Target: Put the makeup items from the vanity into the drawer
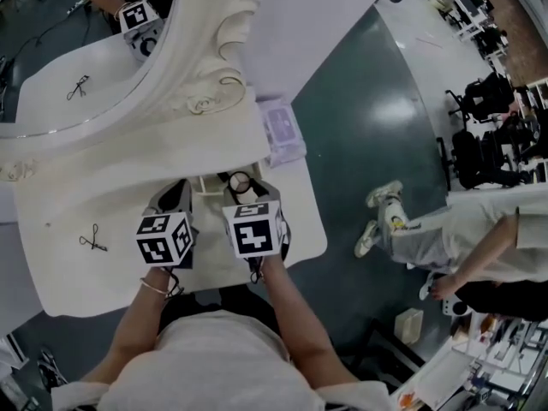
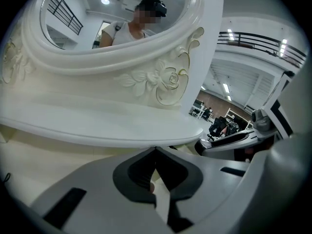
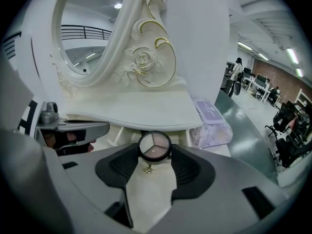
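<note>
In the head view, the left tongs [image 1: 174, 199] and the right tongs [image 1: 242, 188] hung side by side over the white desk [image 1: 68, 264] in front of the mirror [image 1: 68, 75]. The right pair carried a round compact [image 1: 241, 181] at its tip, and a purple pack [image 1: 282, 131] lay on the desk's far right corner. In the left gripper view, the left tongs [image 2: 156, 151] were pressed together with nothing between them, pointing toward the carved shelf [image 2: 122, 126]. In the right gripper view, the right tongs [image 3: 155, 153] pinched the compact [image 3: 155, 145] by its rim, its three-part powder facing up, with a small gold knob [image 3: 148, 168] showing just below it and the purple pack [image 3: 210, 118] near on the right.
</note>
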### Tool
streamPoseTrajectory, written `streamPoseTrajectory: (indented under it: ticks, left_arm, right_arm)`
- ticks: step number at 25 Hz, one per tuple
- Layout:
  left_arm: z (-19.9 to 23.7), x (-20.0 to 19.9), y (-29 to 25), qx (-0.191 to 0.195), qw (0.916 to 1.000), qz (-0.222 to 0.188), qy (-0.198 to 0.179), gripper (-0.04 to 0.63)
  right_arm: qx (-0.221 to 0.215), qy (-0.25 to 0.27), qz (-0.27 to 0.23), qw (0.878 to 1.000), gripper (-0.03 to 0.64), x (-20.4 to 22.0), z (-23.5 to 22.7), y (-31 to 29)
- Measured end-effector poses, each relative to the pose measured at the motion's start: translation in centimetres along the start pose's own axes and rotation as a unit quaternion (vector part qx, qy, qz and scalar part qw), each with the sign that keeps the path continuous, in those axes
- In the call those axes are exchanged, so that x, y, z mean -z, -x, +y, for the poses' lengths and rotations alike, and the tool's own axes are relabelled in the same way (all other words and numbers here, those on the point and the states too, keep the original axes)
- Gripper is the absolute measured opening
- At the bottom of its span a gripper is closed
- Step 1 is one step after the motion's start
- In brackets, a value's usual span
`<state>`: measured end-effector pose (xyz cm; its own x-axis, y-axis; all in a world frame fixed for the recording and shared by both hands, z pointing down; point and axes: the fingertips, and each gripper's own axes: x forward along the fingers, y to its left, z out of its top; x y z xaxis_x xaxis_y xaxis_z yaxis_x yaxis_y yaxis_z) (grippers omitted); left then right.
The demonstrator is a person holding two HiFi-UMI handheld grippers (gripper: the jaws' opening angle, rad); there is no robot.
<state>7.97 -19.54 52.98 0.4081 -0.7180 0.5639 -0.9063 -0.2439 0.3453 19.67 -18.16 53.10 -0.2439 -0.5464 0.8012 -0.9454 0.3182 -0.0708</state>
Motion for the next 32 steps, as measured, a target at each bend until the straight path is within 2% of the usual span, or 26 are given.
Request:
streamPoseTrajectory:
  ticks: [20,32]
  left_arm:
    - [0.8,-0.1,0.5,0.008,1.0,0.0,0.001,0.003]
    - [0.8,0.2,2.1,0.011,0.9999,-0.003,-0.006,0.003]
  right_arm:
    - [0.017,-0.015,-0.016,1.0,0.216,-0.3,0.1,0.3]
    - [0.035,-0.04,-0.047,0.997,0.215,-0.8,0.4,1.6]
